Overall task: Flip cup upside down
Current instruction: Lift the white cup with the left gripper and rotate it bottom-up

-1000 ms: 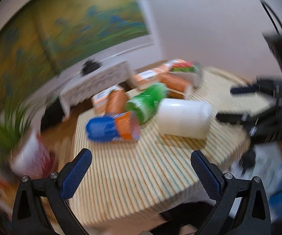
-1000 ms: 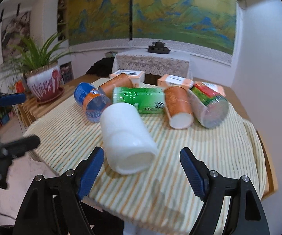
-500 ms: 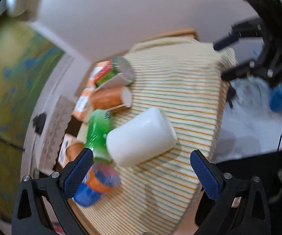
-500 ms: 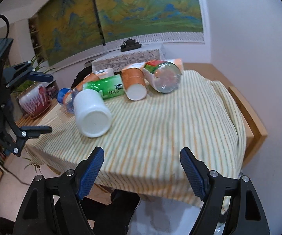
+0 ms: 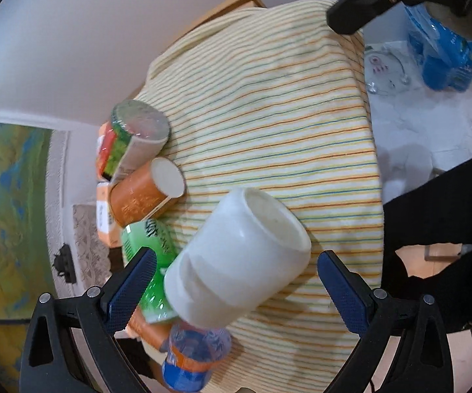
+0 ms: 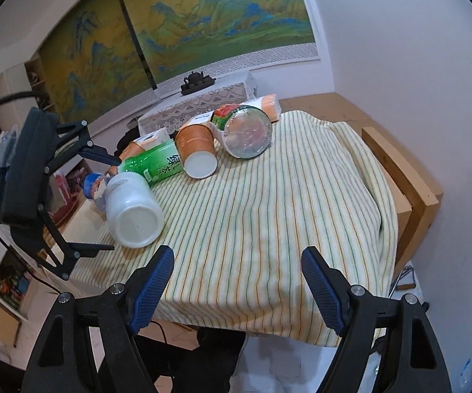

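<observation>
The white cup [image 5: 236, 258] lies on its side on the striped tablecloth [image 5: 268, 104], near the table's edge; in your left wrist view one round end faces the camera, and the cup sits between your left gripper's [image 5: 234, 291] two blue pads, which stand wide apart and touch nothing; whether that end is the mouth or the base you cannot tell from these views. In your right wrist view the same cup [image 6: 134, 209] shows a flat round end toward you, with the left gripper [image 6: 104, 203] straddling it from the far left, one finger above and one below. Just behind the cup lies a green bottle [image 5: 147, 255] on its side, touching or nearly touching it; a blue-capped bottle [image 5: 193, 353] lies just beside the cup toward the table edge. Farther along rest an orange paper cup [image 6: 196, 150] on its side and a clear-bottomed bottle [image 6: 242, 131] with a red and green label, the two side by side. Your right gripper [image 6: 237, 288] hovers over the near edge of the cloth, well apart from the cup; its pads are spread and empty.
</observation>
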The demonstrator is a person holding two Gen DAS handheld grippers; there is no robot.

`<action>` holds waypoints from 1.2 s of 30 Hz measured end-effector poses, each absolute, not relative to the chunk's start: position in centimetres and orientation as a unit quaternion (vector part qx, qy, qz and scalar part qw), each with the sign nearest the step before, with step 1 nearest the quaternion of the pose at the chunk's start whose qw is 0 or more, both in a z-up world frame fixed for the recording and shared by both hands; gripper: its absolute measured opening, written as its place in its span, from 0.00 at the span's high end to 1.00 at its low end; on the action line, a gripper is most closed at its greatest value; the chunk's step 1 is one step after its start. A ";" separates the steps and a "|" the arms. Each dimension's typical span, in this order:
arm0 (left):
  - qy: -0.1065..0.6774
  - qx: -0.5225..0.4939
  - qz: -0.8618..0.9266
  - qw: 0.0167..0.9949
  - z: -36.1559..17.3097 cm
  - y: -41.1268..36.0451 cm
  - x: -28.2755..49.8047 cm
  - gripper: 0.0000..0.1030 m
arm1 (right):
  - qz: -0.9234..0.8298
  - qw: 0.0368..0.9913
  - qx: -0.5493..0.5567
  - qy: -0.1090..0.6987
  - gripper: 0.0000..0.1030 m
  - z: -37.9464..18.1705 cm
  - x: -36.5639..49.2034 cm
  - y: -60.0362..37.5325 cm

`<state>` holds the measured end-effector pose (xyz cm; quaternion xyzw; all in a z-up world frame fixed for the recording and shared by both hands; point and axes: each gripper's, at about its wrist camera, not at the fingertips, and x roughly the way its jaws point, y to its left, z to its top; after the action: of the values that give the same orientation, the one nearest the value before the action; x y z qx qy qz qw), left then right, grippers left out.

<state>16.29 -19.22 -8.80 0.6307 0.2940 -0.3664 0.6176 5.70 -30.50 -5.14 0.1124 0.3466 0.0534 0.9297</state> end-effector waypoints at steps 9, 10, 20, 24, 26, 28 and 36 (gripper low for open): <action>0.308 0.632 -0.384 0.599 -11.2 -20.4 18.5 0.12 | 0.041 0.923 0.141 0.355 0.26 -5.6 6.2 -32.3; 0.313 0.625 -0.385 0.602 -11.1 -20.4 18.7 0.12 | 0.040 0.923 0.143 0.355 0.26 -5.7 6.2 -32.4; 0.332 0.556 -0.401 0.648 -9.5 -19.9 19.6 0.13 | 0.048 0.921 0.145 0.359 0.26 -6.0 6.5 -31.8; 0.342 0.490 -0.410 0.689 -7.6 -19.1 20.2 0.14 | 0.047 0.920 0.146 0.360 0.26 -6.1 6.5 -31.7; 0.344 0.457 -0.410 0.711 -6.8 -18.6 20.6 0.14 | 0.047 0.920 0.145 0.360 0.26 -6.1 6.6 -31.7; 0.342 0.434 -0.408 0.727 -6.3 -18.2 20.8 0.14 | 0.049 0.920 0.146 0.360 0.26 -6.0 6.6 -31.7; 0.341 0.336 -0.397 0.784 -4.7 -15.5 21.4 0.16 | 0.059 0.921 0.138 0.359 0.25 -5.9 6.4 -30.6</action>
<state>21.38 -15.53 -4.75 0.3356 0.3408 -0.3966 0.7835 6.43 -30.60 -5.90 0.1377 0.3592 0.0587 0.9212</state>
